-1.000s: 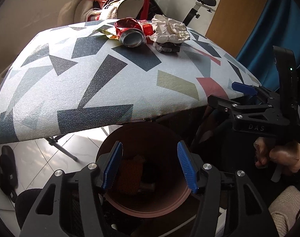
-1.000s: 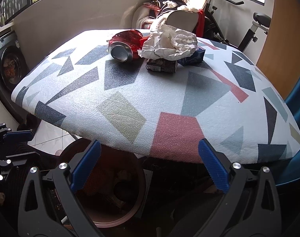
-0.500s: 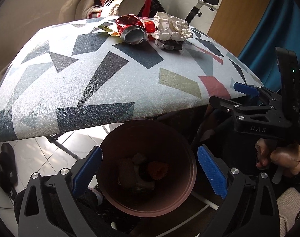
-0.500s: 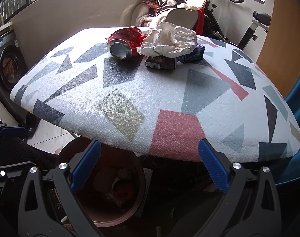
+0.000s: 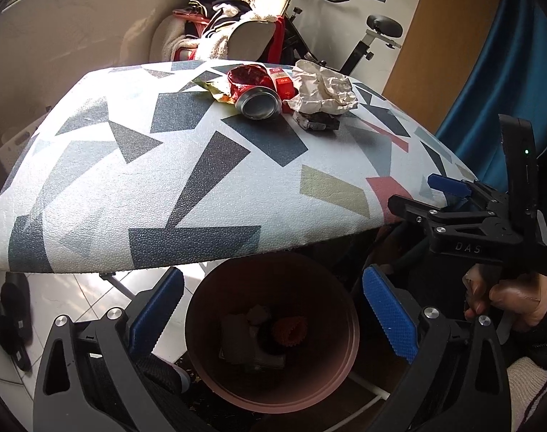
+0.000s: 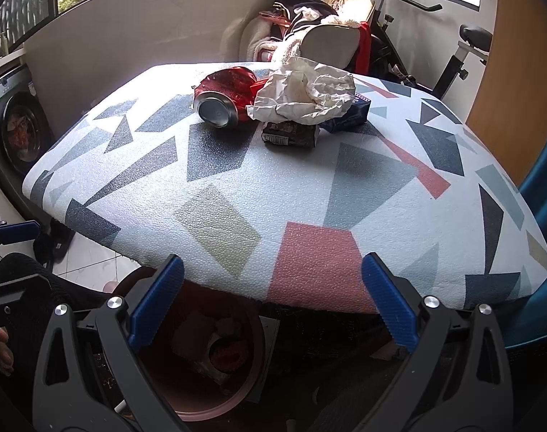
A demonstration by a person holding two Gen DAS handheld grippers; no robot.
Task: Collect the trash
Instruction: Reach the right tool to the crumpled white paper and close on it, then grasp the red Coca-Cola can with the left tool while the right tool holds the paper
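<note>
Trash pile: crushed red can (image 5: 256, 95) lying on its side, silver end facing us, at the far end of the tabletop (image 5: 201, 180). A crumpled paper wad (image 5: 322, 88) sits right beside it, partly on top of a dark packet (image 5: 316, 122).
More bits: red carton (image 5: 282, 81) tucked behind the can, yellowish wrapper (image 5: 215, 88) on its far-left side, blue box (image 6: 352, 113) peeking out from under the paper in the right wrist view.
Writing: only "DAS" on the black body of the right gripper (image 5: 449, 194). The dark packet has a label strip, but it's too small to read.
Bin: brown bucket (image 5: 273, 392) on the floor under the near edge of the tabletop, with some scraps already inside, including something orange.
Left gripper (image 5: 271, 309): fingers just finished opening and now stand wide apart with nothing between them, hanging right over the bin's mouth and angled down.
Right gripper fingers: also spread wide and empty, pointing down at the near tabletop edge.
Trash vs fingers: the whole pile is well apart from both pairs of fingers, across the tabletop.
Hand (image 5: 507, 297): wrapped round the right gripper's handle, cream cuff below it.
</note>
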